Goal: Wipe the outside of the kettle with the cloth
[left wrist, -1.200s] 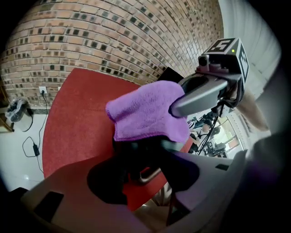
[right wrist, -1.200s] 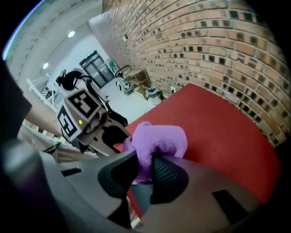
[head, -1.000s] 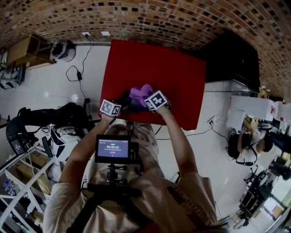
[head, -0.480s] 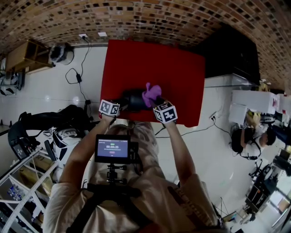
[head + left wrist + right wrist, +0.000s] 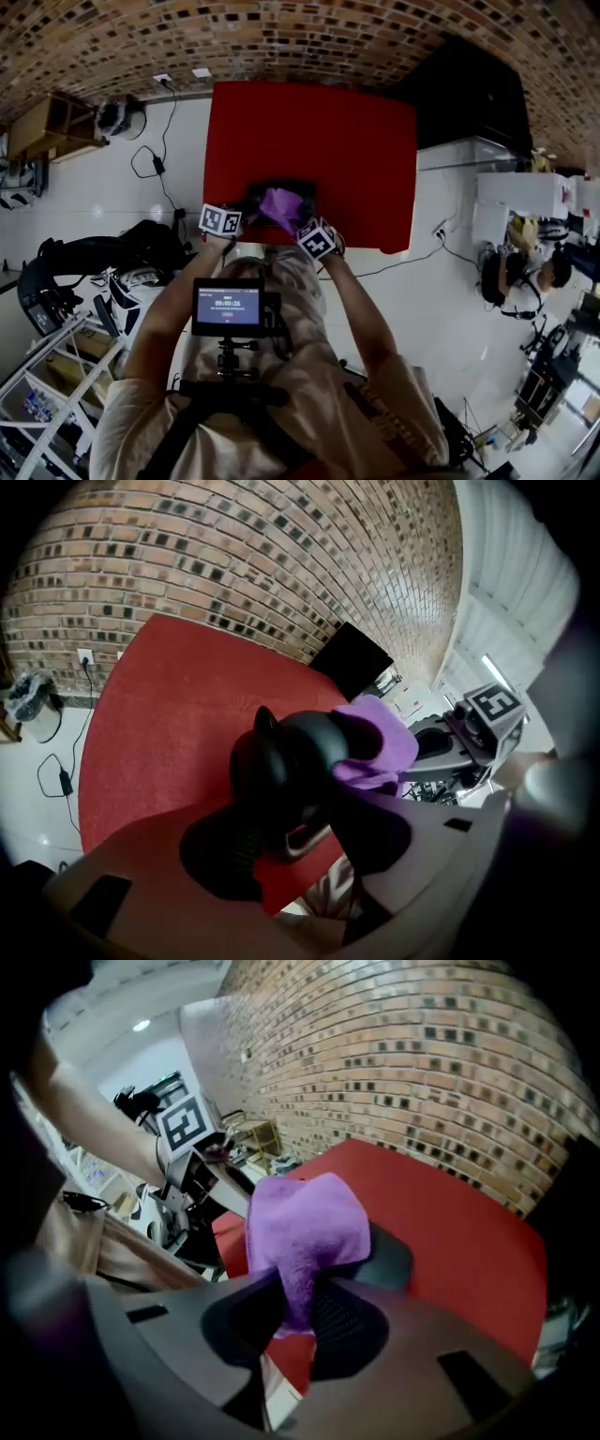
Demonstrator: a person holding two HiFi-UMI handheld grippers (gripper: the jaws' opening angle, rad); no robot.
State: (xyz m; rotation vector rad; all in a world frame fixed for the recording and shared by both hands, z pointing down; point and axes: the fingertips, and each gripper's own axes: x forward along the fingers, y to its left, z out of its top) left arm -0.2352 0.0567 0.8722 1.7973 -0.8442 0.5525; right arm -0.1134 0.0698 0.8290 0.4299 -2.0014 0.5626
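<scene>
A black kettle [image 5: 272, 190] stands near the front edge of the red table [image 5: 356, 141]. My left gripper [image 5: 246, 208] comes in from the left, and its jaws are closed on the kettle's handle side [image 5: 281, 761]. In the left gripper view the gripper [image 5: 281, 844] has the handle between its pads. My right gripper [image 5: 296, 223] is shut on a purple cloth [image 5: 279, 203]. The cloth [image 5: 305, 1222] bunches up from between the right gripper [image 5: 295, 1321] pads and lies over the top of the kettle [image 5: 389, 1260]. The purple cloth [image 5: 375, 747] also shows draped on the kettle's right side.
The red table [image 5: 169, 696] runs back to a brick wall [image 5: 281, 37], with a black cabinet [image 5: 469, 103] at the back right. Cables [image 5: 155, 155] lie on the white floor to the left. A chest-mounted screen [image 5: 230, 305] sits below the hands.
The right gripper carried the cloth out to the kettle's right end, then back left over its top. The left gripper and the kettle stayed put.
</scene>
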